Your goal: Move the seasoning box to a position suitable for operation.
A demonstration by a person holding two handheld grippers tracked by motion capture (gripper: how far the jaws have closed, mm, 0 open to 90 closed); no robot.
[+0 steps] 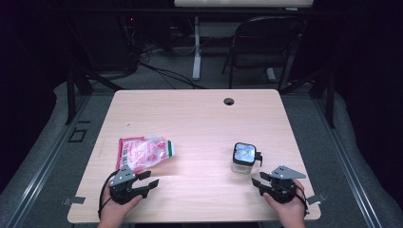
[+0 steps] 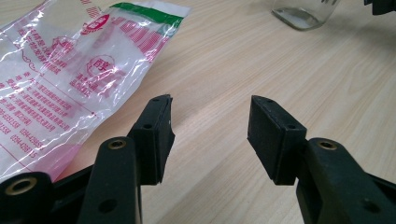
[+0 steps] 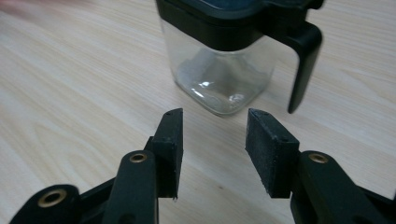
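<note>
Jar (image 1: 244, 157) of clear glass with black lid stands upright on table (image 1: 199, 118), right of centre, just ahead of right gripper (image 1: 264, 183), whose jaws gape with nothing between them. Plastic bag (image 1: 142, 151) with red print lies flat at left; left gripper (image 1: 148, 182) beside its near edge, jaws apart, empty.

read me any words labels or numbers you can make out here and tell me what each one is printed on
Plastic bag: "0594-6285..." is my best reading of the red digits near its lower edge; the last digits are unclear.
Plastic bag: the remaining red print looks like Chinese characters, too small and creased to read, and the round red emblems are not legible.
Glass jar and its black lid: no text visible.
Table: no text visible.
</note>
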